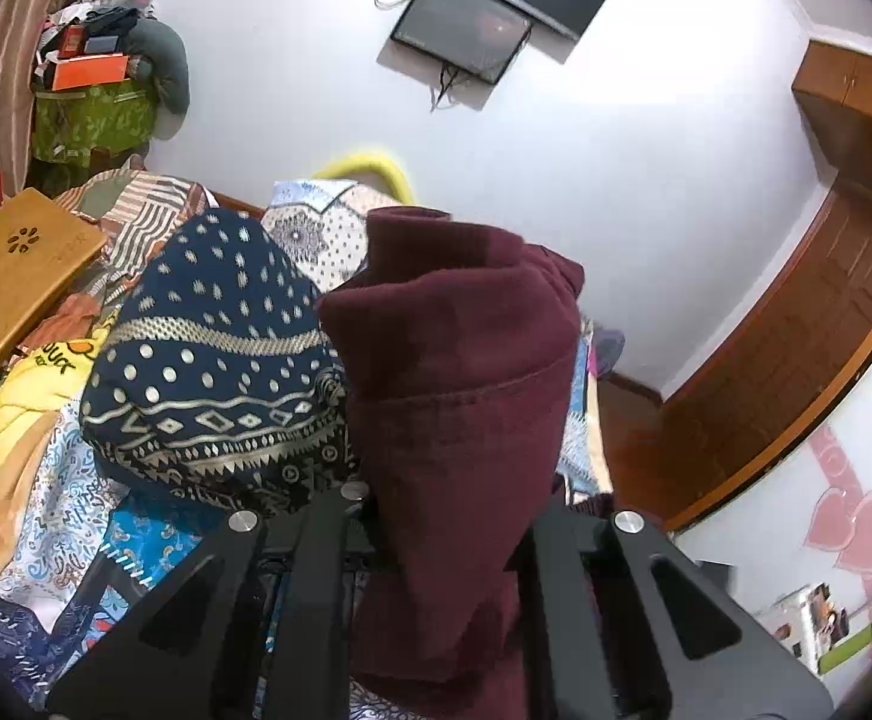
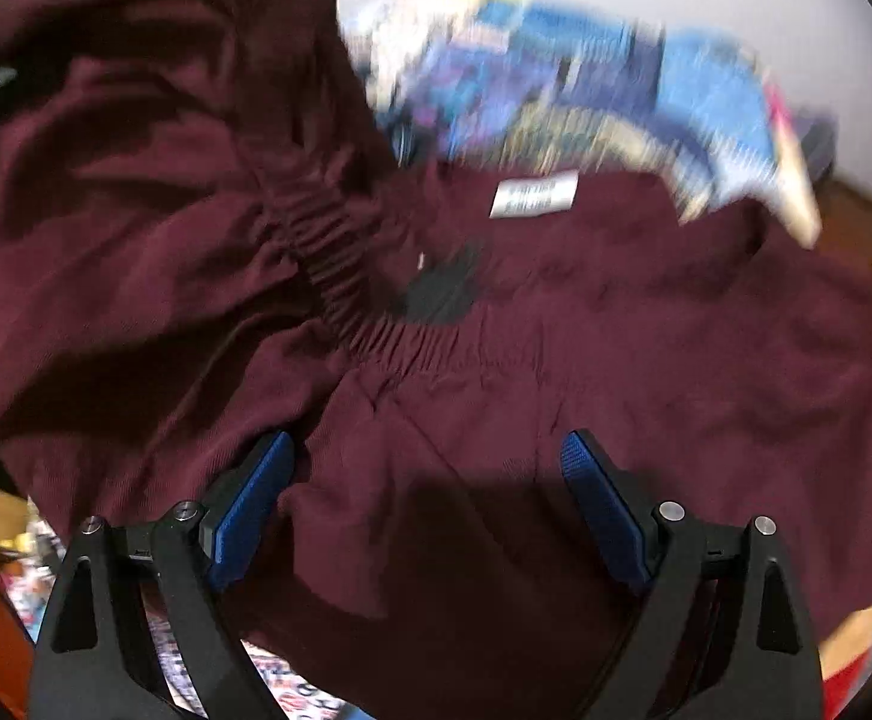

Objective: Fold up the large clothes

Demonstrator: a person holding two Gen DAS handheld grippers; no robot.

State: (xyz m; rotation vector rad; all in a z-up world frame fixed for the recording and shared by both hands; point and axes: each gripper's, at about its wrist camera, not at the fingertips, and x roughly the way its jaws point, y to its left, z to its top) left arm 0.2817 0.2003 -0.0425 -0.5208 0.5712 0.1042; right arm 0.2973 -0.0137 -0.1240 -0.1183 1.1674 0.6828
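- The left claw (image 1: 436,516) is clamped on a fold of the maroon garment (image 1: 460,384), which stands up bunched between its black arms and hides the fingertips
- In the right wrist view the same maroon garment (image 2: 496,330) spreads across most of the picture, its gathered elastic waistband (image 2: 340,276) running through the middle and a white label (image 2: 533,197) near the far edge
- The right claw (image 2: 427,468) stands wide apart above the cloth; its blue pads (image 2: 250,504) grip nothing
- Beside the held fold lies a navy cloth with gold dots and zigzags (image 1: 214,372), on a heap of patterned fabrics (image 1: 64,510)
- A pale wooden board with flower cut-outs (image 1: 10,276) lies at the left
- A dark screen (image 1: 466,30) hangs on the white wall (image 1: 646,180), with a brown wooden door (image 1: 796,348) at the right
- The right wrist view is blurred, so the blue patterned fabric (image 2: 616,90) beyond the garment cannot be read in detail
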